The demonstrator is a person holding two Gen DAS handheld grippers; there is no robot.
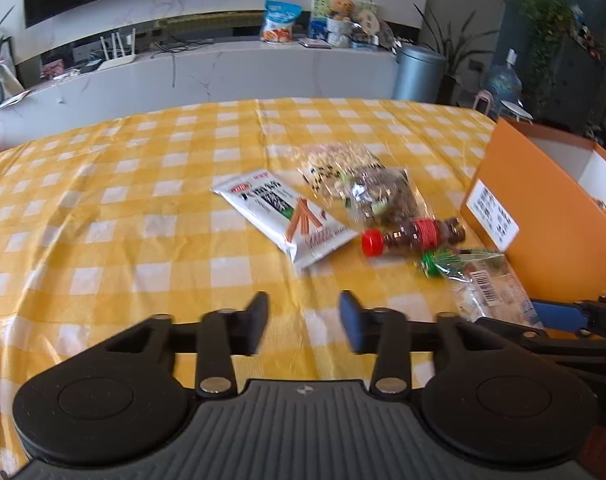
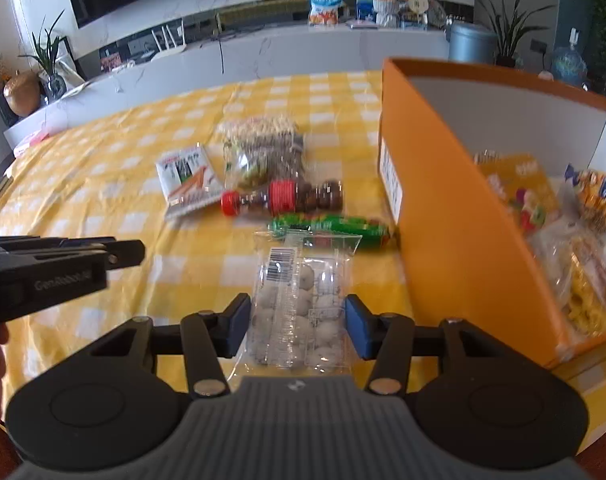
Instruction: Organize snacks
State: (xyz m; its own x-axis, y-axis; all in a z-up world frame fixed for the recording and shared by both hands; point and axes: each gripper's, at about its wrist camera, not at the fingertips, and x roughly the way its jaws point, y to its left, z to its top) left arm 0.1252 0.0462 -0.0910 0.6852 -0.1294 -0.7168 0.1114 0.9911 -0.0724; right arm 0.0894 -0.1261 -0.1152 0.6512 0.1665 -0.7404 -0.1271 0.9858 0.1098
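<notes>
Left gripper point(image 1: 305, 322): jaws apart on nothing, bare yellow checked tablecloth point(image 1: 103, 208) between them. Ahead of those jaws and slightly right, white stick-snack packet point(image 1: 281, 220), flat and probably light and crinkly. Beyond it, clear bag of nuts point(image 1: 359, 184), soft and shifting by the look of it. Further right, red-capped bottle point(image 1: 413, 236) on its side, likely to roll.

Right gripper point(image 2: 297, 326): jaws apart, straddling the near end of clear tray pack of pale round sweets point(image 2: 299, 300), pads beside its edges; contact cannot be told. Thin brittle plastic, likely light and slippery: best pinched gently across the width, mid-tray. Beyond, green wrapped roll point(image 2: 335, 228). Right of those jaws, orange box point(image 2: 455, 216), already part-filled.
</notes>
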